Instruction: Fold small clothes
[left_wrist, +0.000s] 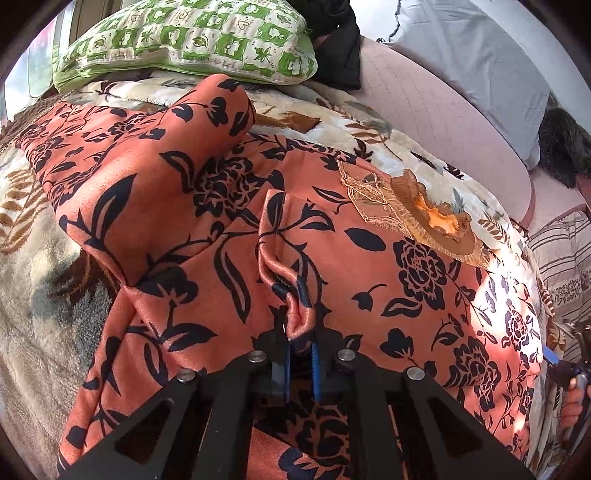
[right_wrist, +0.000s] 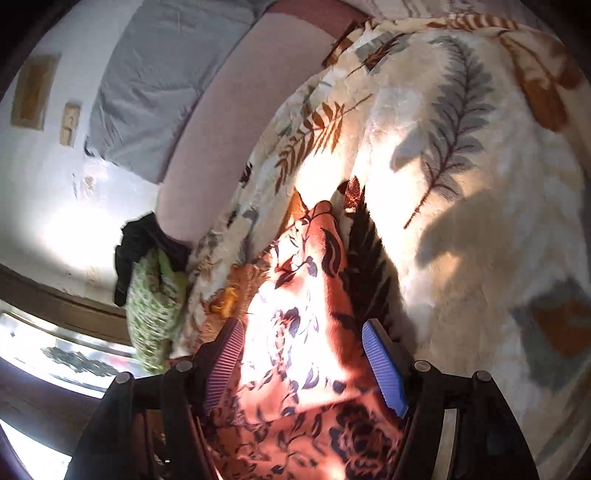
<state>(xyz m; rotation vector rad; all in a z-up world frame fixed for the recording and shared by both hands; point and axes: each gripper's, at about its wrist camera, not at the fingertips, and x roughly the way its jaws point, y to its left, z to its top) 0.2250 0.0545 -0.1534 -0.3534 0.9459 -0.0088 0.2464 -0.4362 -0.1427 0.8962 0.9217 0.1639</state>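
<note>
An orange garment (left_wrist: 229, 206) with a dark floral print lies spread on a cream leaf-patterned blanket (left_wrist: 325, 122), one sleeve folded up at the top left. Its frilled brown collar (left_wrist: 424, 218) lies at the right. My left gripper (left_wrist: 300, 347) is shut on a pinched ridge of the garment's cloth near its lower middle. My right gripper (right_wrist: 303, 339) is open, its blue pads (right_wrist: 384, 365) on either side of the garment's edge (right_wrist: 306, 295), with cloth lying between them. The right gripper also shows at the far right of the left wrist view (left_wrist: 565, 365).
A green checked pillow (left_wrist: 192, 40) and a dark cloth (left_wrist: 340, 40) lie at the bed's head. A pink headboard (left_wrist: 436, 96) and a grey pillow (left_wrist: 472, 48) are behind. The blanket (right_wrist: 461, 166) stretches out to the right in the right wrist view.
</note>
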